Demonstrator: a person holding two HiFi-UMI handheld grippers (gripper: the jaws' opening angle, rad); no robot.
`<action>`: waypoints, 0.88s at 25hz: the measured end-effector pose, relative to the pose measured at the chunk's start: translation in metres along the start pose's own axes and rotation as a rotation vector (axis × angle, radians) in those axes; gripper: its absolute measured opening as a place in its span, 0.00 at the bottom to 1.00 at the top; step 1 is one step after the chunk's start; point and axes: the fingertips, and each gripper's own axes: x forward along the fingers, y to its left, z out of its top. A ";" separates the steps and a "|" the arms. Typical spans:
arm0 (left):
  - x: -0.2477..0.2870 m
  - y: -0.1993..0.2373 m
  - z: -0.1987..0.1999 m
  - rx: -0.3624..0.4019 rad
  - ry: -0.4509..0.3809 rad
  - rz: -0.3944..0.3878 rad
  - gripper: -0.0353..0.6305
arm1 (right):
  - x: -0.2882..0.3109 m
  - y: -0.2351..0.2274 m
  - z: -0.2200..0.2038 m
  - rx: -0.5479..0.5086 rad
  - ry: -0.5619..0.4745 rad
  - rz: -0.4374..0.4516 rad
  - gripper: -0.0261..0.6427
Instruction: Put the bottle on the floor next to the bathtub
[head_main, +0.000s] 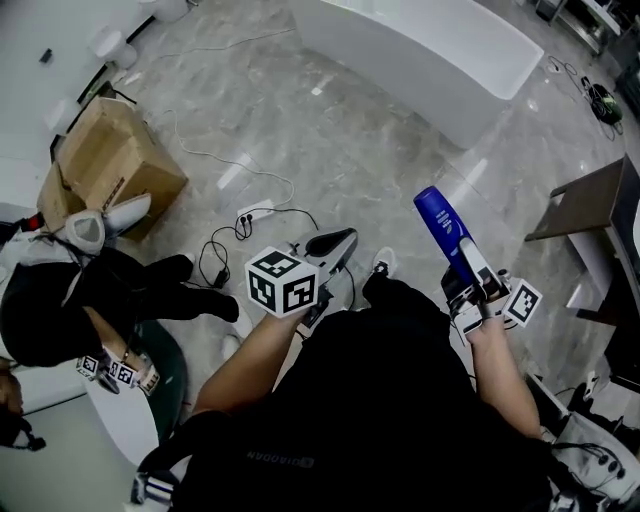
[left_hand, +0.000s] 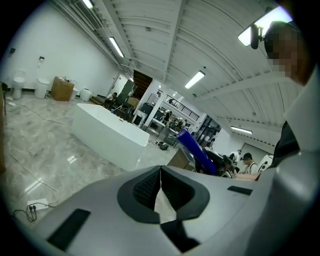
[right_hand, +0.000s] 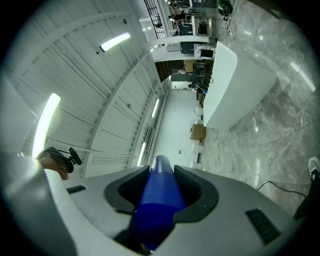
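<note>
My right gripper is shut on a blue bottle, held up at chest height and tilted toward the upper left. In the right gripper view the blue bottle fills the space between the jaws of the right gripper. The left gripper hangs beside it, shut with nothing between its jaws. The white bathtub stands far ahead on the grey marble floor. In the left gripper view the bathtub and the blue bottle both show.
A cardboard box sits at the left. A white power strip with cables lies on the floor ahead. A person in black crouches at the left. A dark table stands at the right.
</note>
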 end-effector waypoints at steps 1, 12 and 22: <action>0.007 0.005 0.010 0.006 -0.002 -0.001 0.08 | 0.008 -0.003 0.009 -0.001 -0.004 0.006 0.28; 0.076 0.043 0.113 -0.042 -0.048 -0.032 0.08 | 0.085 -0.022 0.108 -0.011 -0.020 0.060 0.28; 0.108 0.085 0.158 0.022 -0.071 0.053 0.08 | 0.123 -0.054 0.159 -0.011 -0.003 0.053 0.28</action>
